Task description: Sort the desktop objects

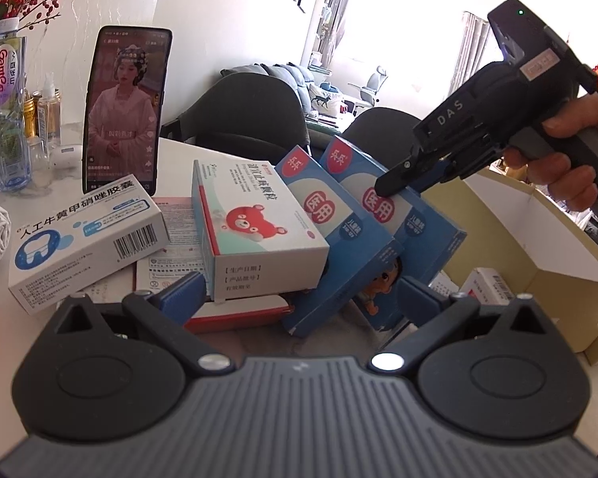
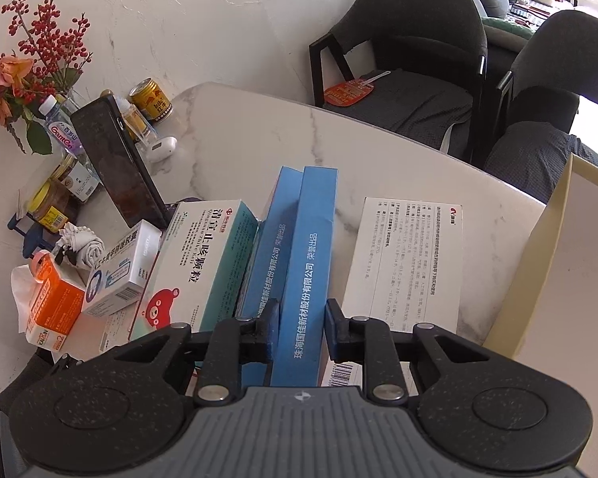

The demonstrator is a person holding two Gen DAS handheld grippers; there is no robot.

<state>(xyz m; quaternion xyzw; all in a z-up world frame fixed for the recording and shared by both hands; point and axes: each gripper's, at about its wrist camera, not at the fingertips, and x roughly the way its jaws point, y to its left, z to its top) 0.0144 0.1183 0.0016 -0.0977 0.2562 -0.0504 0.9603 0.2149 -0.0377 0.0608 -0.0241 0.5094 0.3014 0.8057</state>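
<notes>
Two blue boxes lean side by side on the marble table. My right gripper (image 2: 302,328) is shut on the right blue box (image 2: 309,263), gripping its upper edge; the same gripper (image 1: 402,183) and box (image 1: 410,207) show in the left wrist view. The other blue box (image 1: 331,223) leans against a white bear-printed box (image 1: 255,219). A white tooth-printed box (image 1: 87,235) lies to the left. My left gripper (image 1: 299,298) is open and empty, just in front of the pile. A cardboard box (image 1: 538,247) stands at the right.
A phone (image 1: 125,111) stands upright behind the boxes. Bottles (image 1: 8,111), cans and flowers stand at the back left. An orange box (image 2: 52,310) and tissue lie at the left. A flat white box (image 2: 406,259) lies right of the blue boxes. Two dark chairs (image 2: 410,59) stand behind the table.
</notes>
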